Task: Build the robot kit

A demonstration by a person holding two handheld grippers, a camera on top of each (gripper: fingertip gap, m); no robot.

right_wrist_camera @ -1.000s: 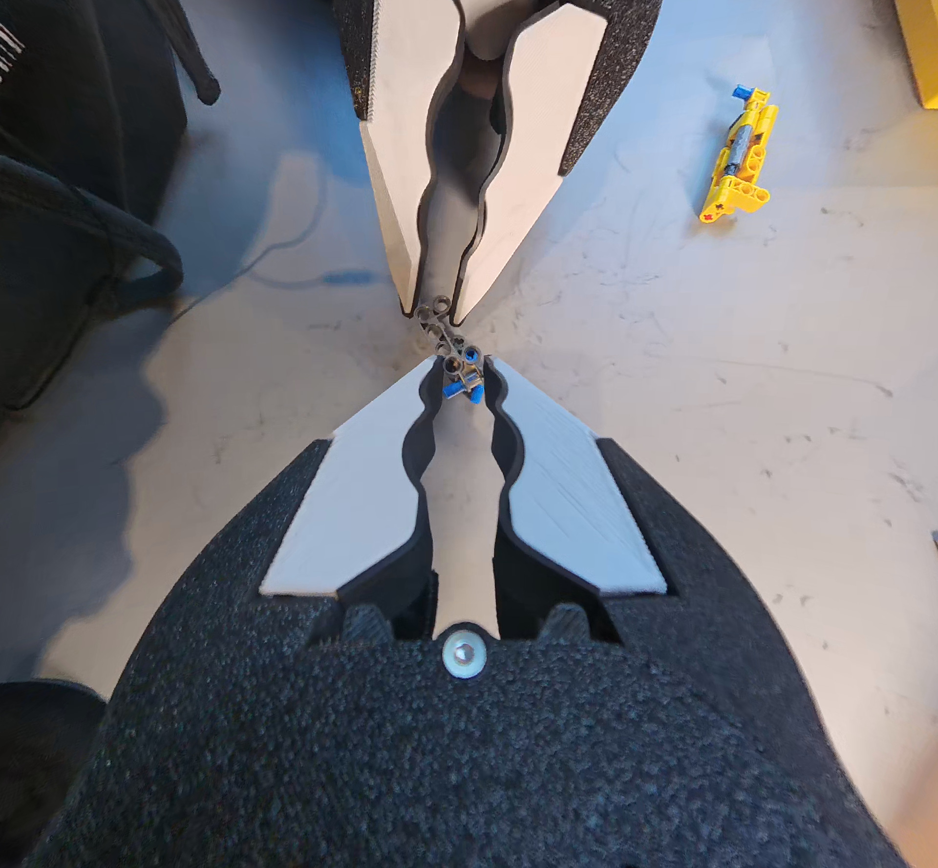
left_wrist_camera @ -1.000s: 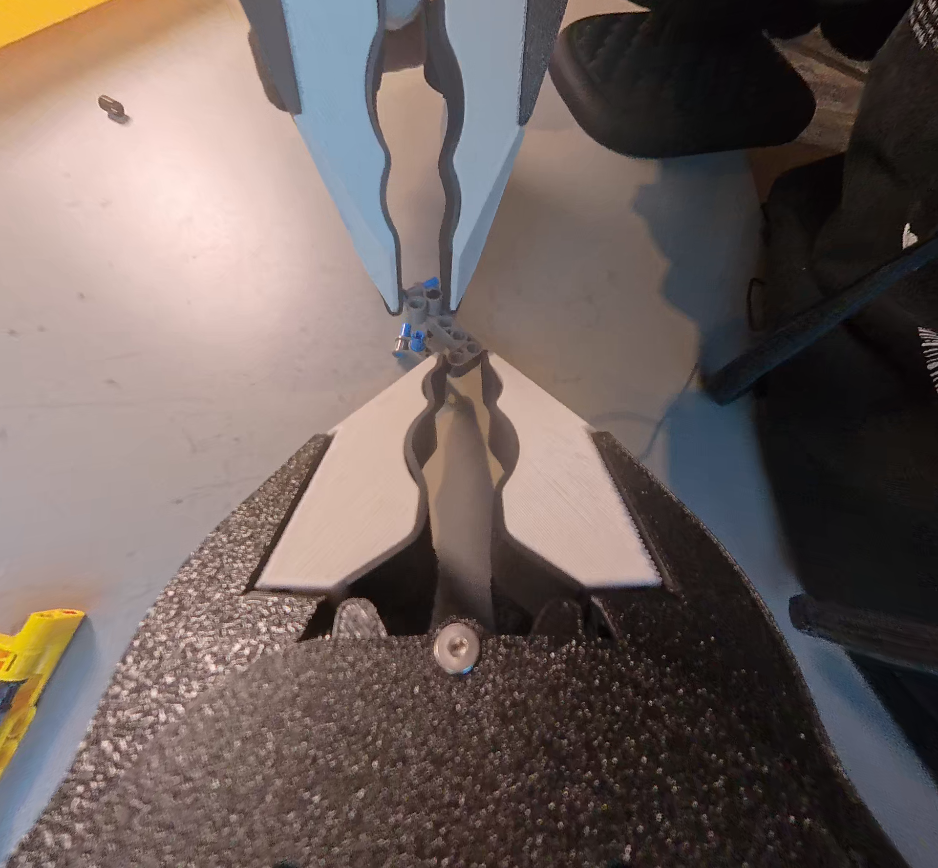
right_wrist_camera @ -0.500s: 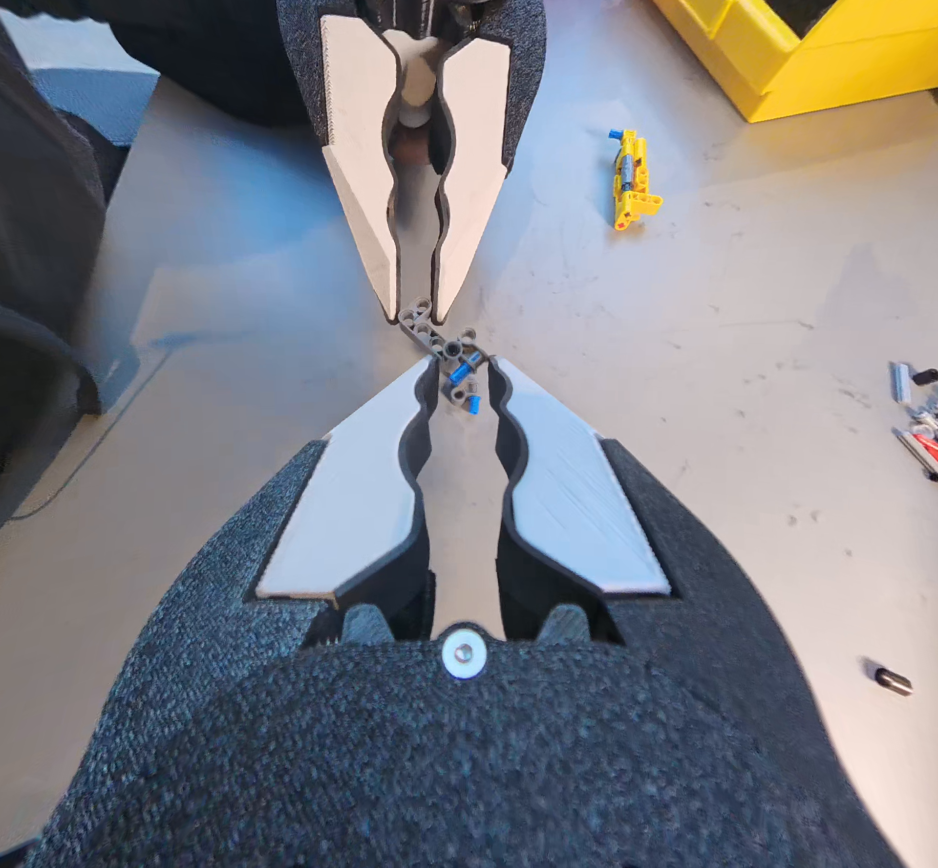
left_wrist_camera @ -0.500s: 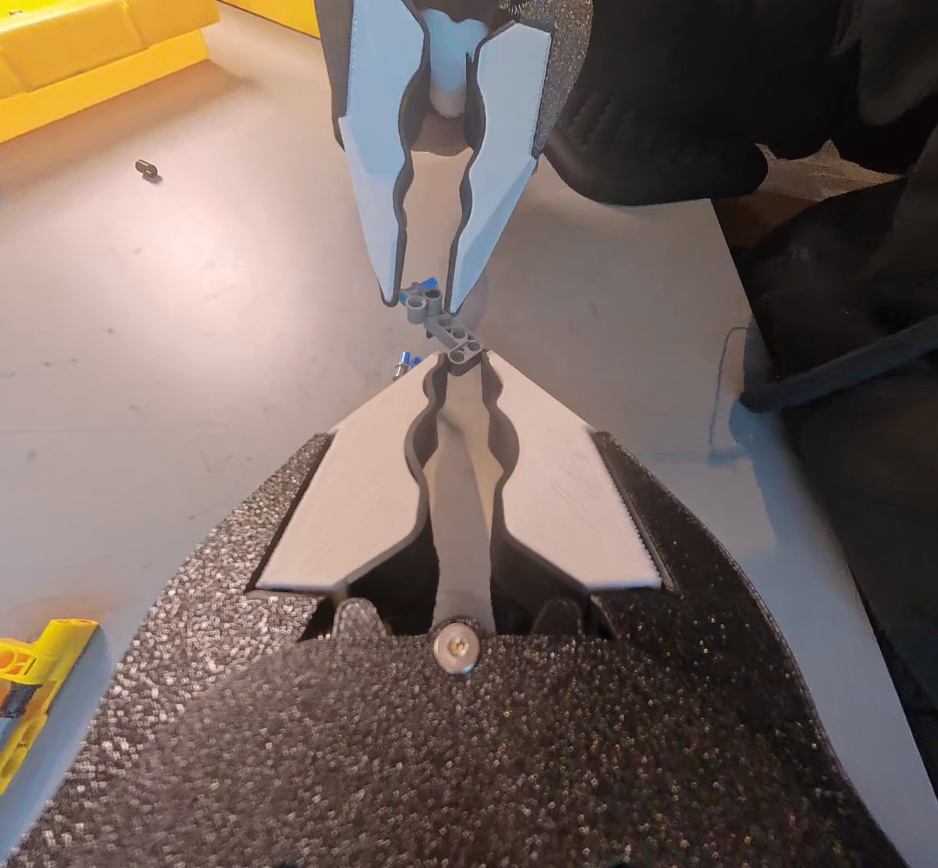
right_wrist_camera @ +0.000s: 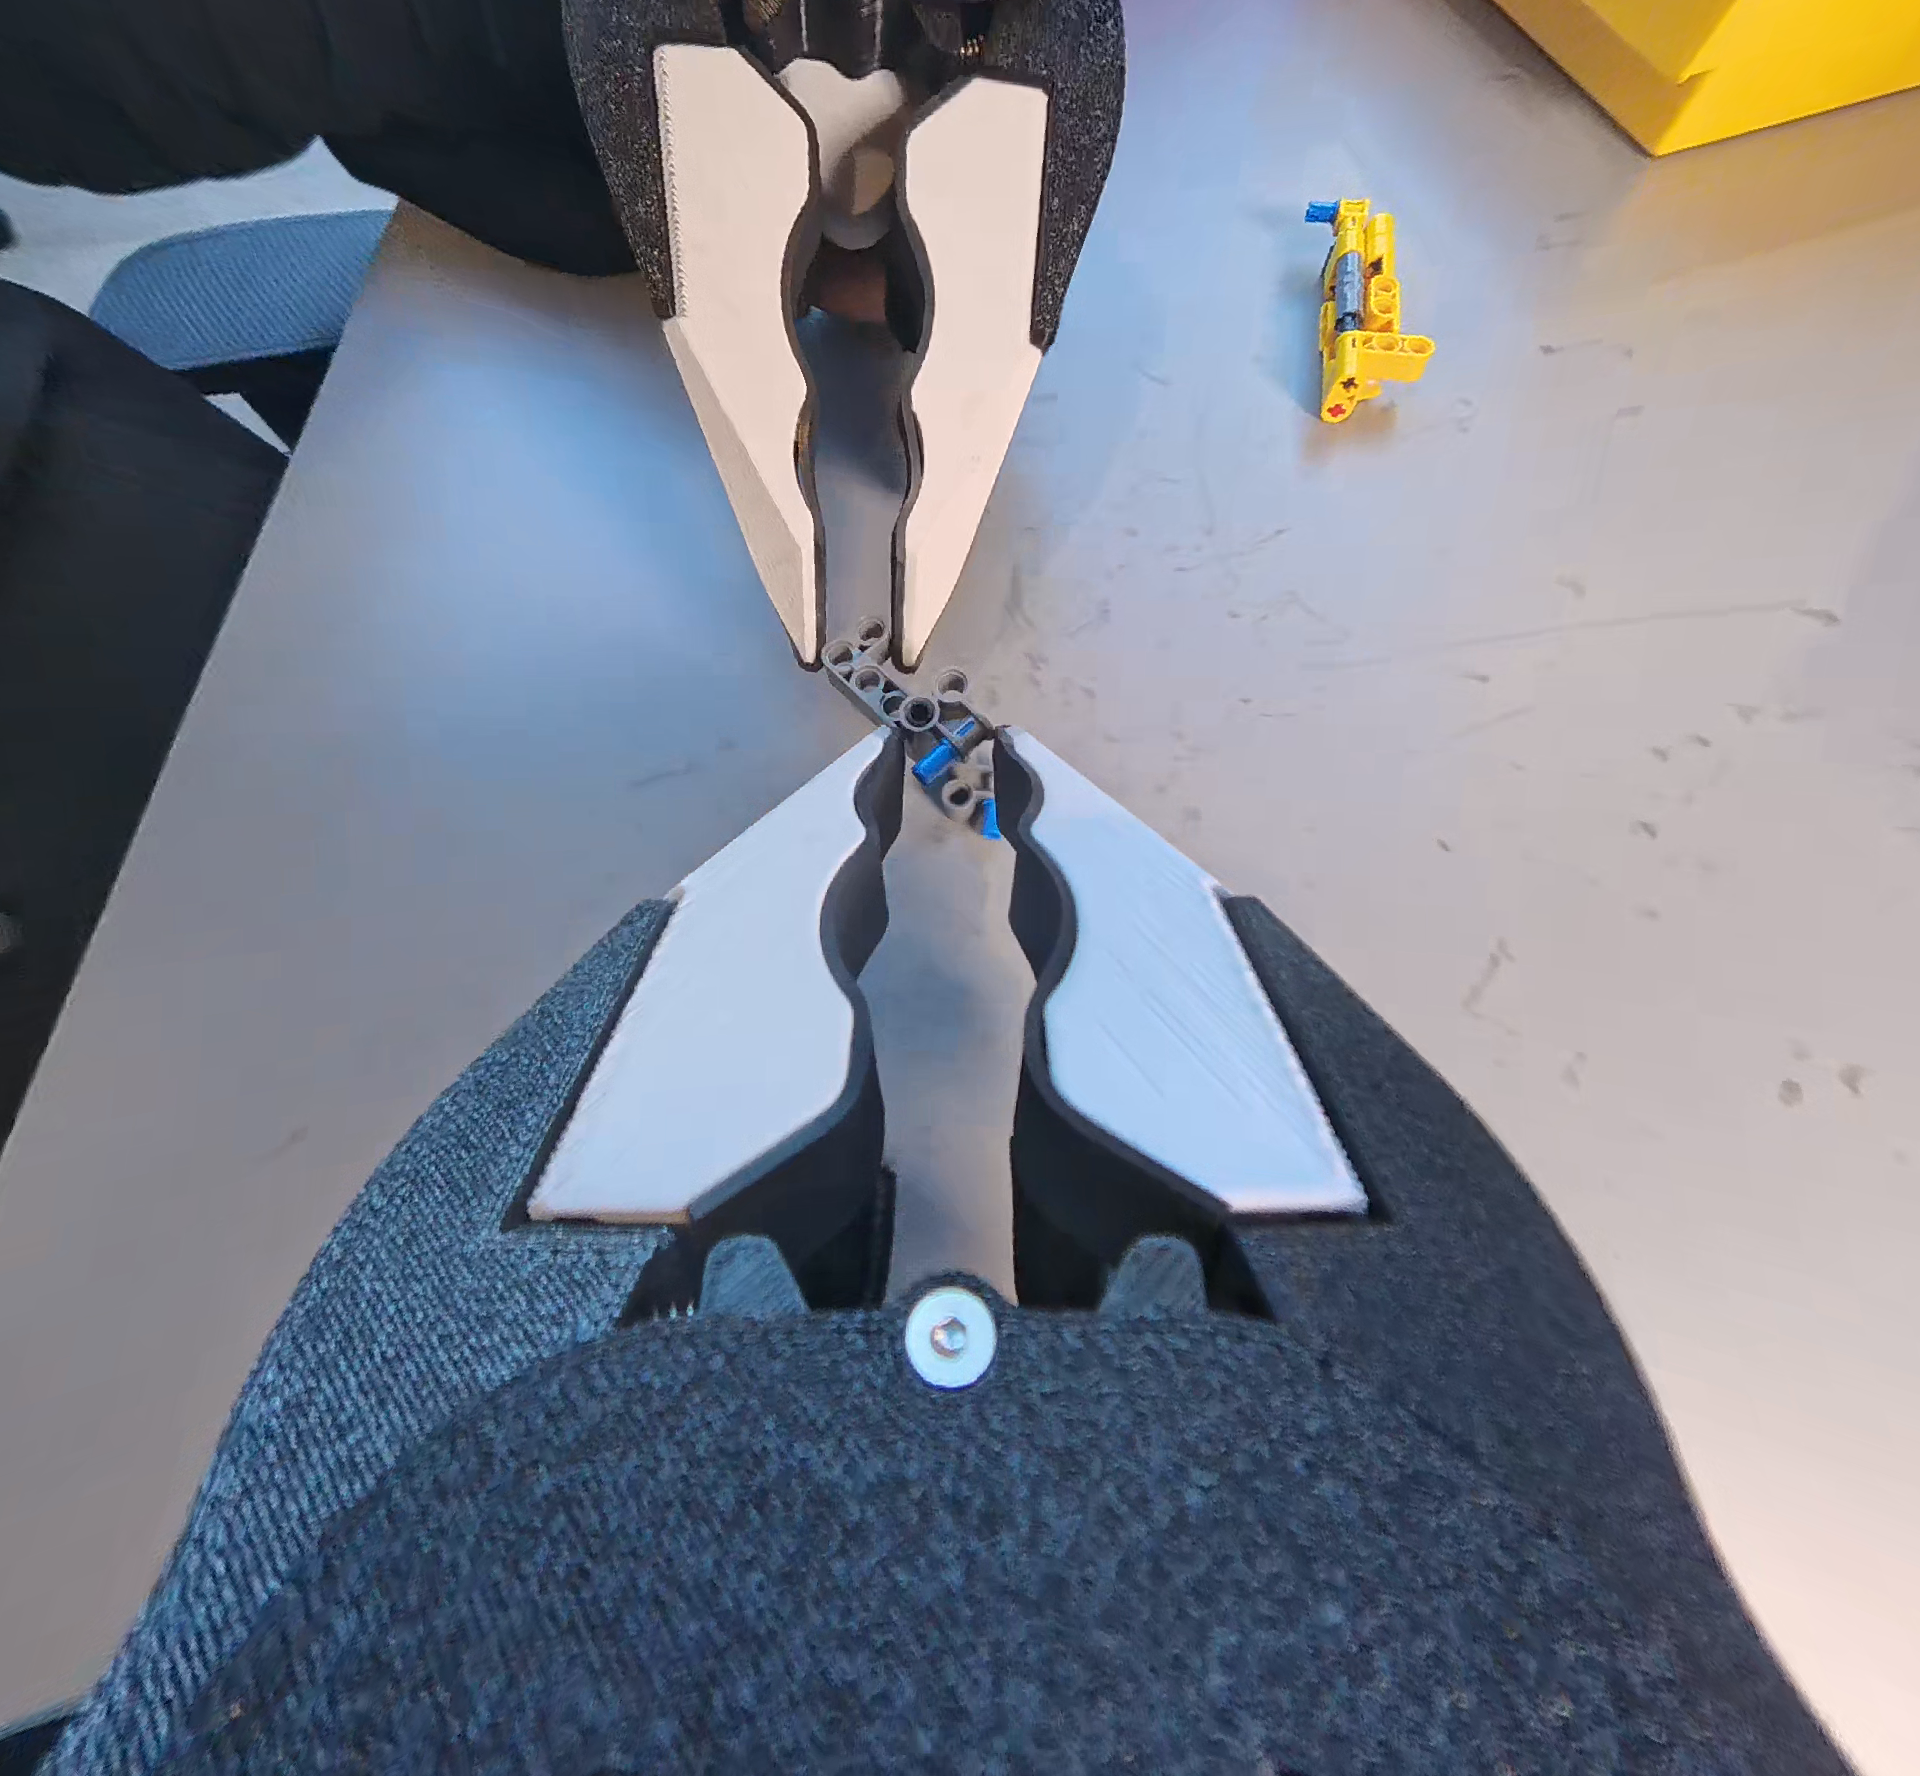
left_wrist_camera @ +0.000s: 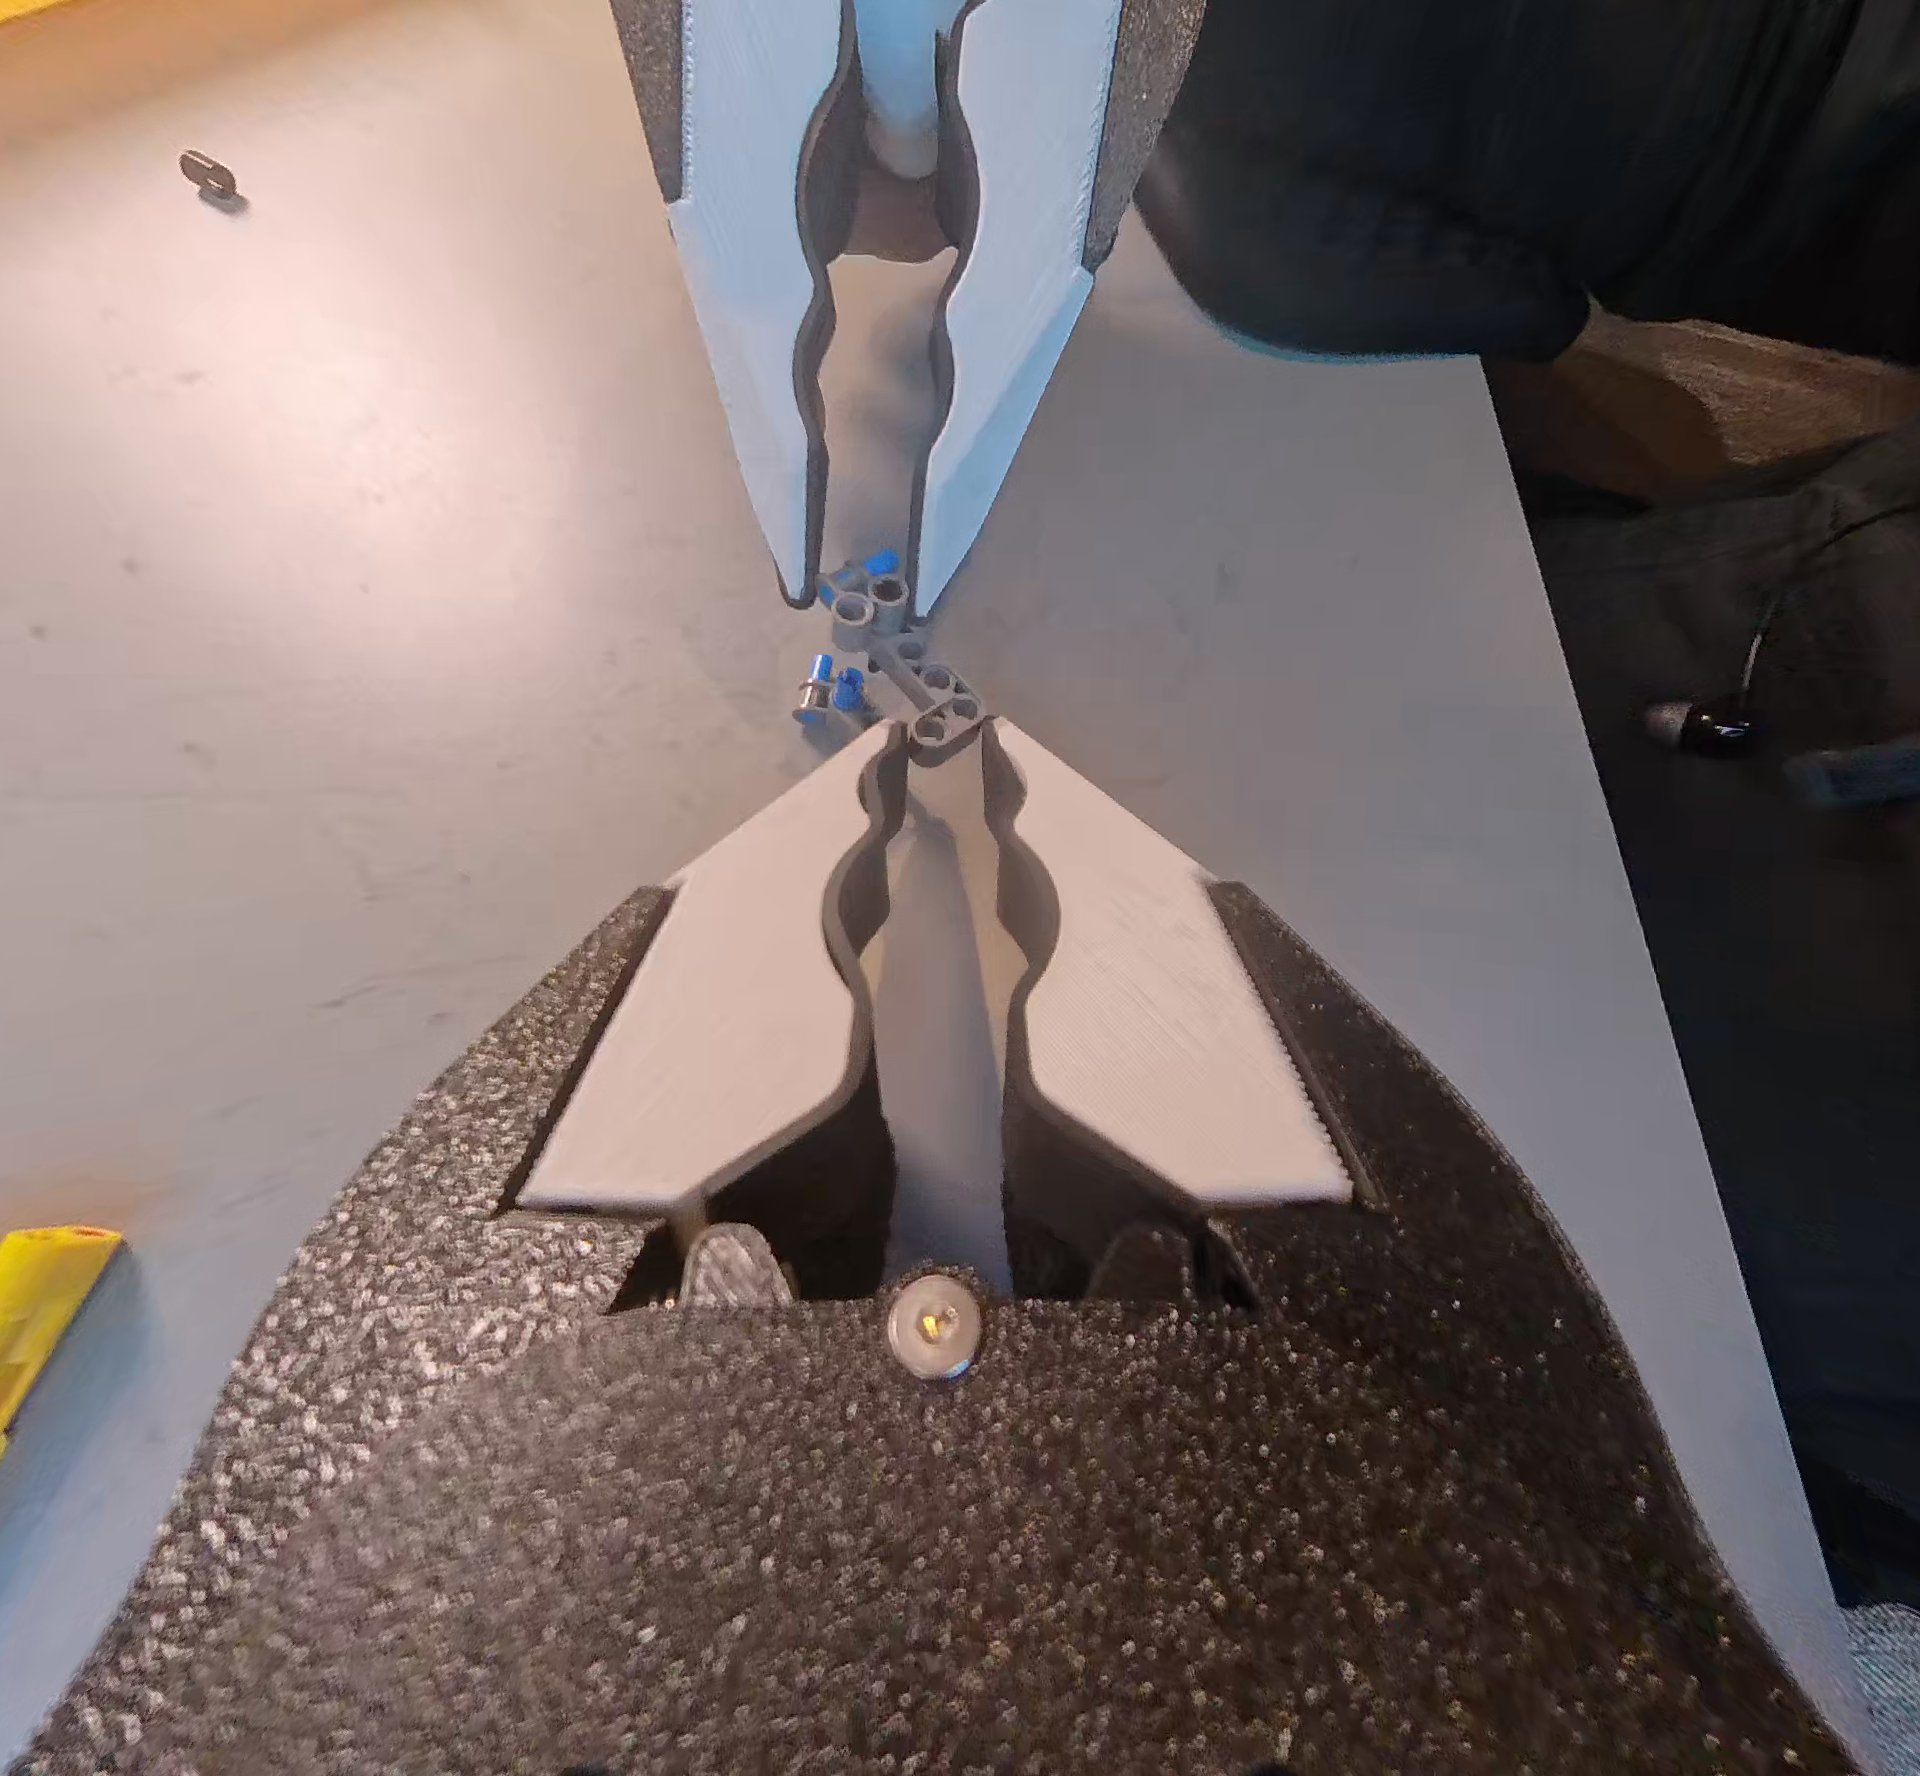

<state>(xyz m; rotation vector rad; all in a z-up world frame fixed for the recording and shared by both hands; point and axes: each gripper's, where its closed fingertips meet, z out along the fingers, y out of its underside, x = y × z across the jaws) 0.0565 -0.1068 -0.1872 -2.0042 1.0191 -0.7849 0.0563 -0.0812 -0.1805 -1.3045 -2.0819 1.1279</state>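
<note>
A small grey beam assembly with blue pins (left_wrist_camera: 914, 677) hangs between my two grippers, just above the grey table (left_wrist_camera: 364, 531). My left gripper (left_wrist_camera: 940, 734) is shut on its near end. In that view my right gripper (left_wrist_camera: 862, 594) faces me from the top and is shut on the far end, by the blue pins. In the right wrist view the assembly (right_wrist_camera: 904, 703) shows again. There my right gripper (right_wrist_camera: 945, 739) clamps the end with the blue pins, and my left gripper (right_wrist_camera: 857, 661) pinches the other end. A short grey and blue piece (left_wrist_camera: 831, 692) sticks out to one side.
A yellow beam assembly (right_wrist_camera: 1361, 313) lies on the table, seen also at the left wrist view's lower left edge (left_wrist_camera: 42, 1311). A yellow bin (right_wrist_camera: 1714, 12) stands at the back. A small black pin (left_wrist_camera: 208, 178) lies loose. The table edge (left_wrist_camera: 1558, 687) borders a person's dark clothing. From either gripper's tips it is about 15 cm to the yellow beam assembly (right_wrist_camera: 1361, 313).
Both grippers have kept their hold on the grey assembly. The pair has shifted and tilted over the table, and the yellow bin has come into the right wrist view.
</note>
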